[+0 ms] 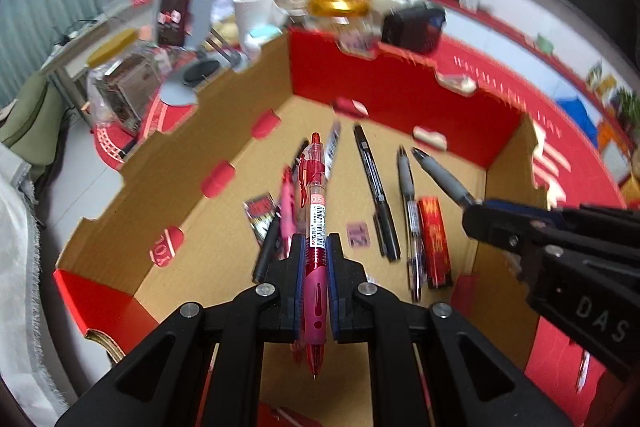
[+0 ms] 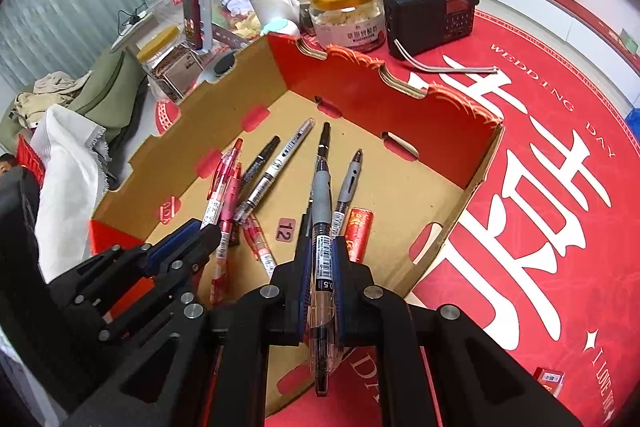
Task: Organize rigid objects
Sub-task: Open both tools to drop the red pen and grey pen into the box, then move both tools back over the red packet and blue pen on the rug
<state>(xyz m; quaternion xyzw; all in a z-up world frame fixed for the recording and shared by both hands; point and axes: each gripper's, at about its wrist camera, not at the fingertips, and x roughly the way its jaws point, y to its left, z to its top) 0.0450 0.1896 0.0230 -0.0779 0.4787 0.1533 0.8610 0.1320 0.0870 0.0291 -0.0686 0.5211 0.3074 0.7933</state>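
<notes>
A red and brown cardboard box (image 1: 400, 95) (image 2: 340, 79) lies open on the table with several pens on its floor. My left gripper (image 1: 314, 247) is shut on a red gel pen (image 1: 314, 195), held above the box floor near its front. My right gripper (image 2: 320, 247) is shut on a grey-grip black pen (image 2: 322, 195) over the box's front right. In the left wrist view the right gripper (image 1: 472, 215) enters from the right with that pen (image 1: 440, 179). In the right wrist view the left gripper (image 2: 200, 231) holds the red pen (image 2: 220, 187) at left.
In the box lie black pens (image 1: 376, 187), a silver marker (image 2: 276, 167), a grey pen (image 2: 348, 183), red pens (image 2: 260, 243) and a small red packet (image 2: 358, 231). Behind the box stand a gold-lidded jar (image 2: 346, 11), a black radio (image 2: 432, 15), a paper roll (image 2: 272, 1) and clutter. A red tablecloth (image 2: 540, 167) covers the table.
</notes>
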